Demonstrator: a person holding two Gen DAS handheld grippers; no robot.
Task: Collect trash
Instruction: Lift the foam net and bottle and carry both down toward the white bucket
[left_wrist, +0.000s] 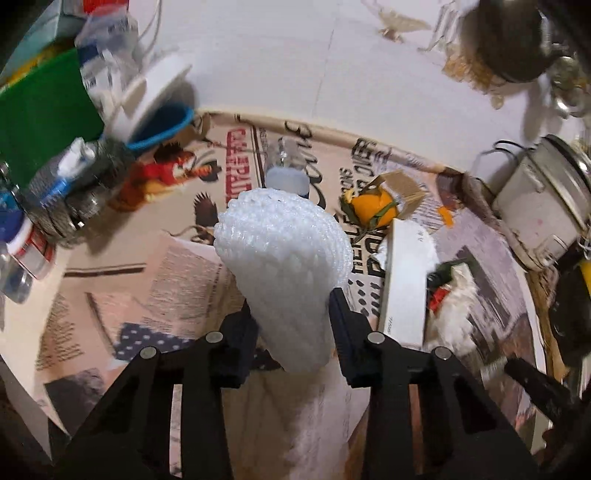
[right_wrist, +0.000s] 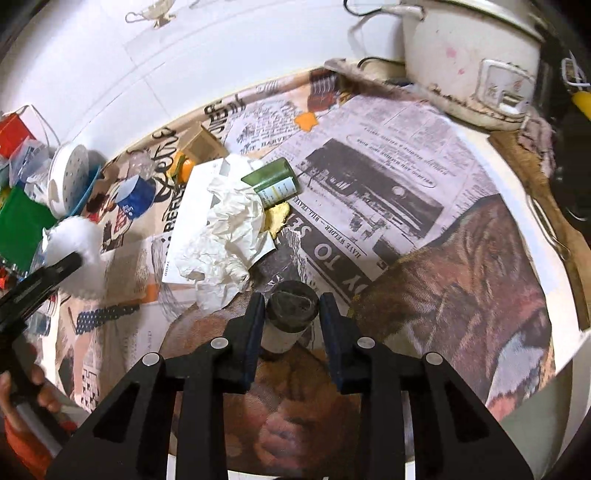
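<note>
white bumpy foam net (left_wrist: 280, 258), squashed

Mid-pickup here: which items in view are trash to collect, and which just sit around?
Trash:
foam net, in left claw
small jar, in right claw
crumpled paper
green bottle

Lying about:
rice cooker
newspaper
</note>
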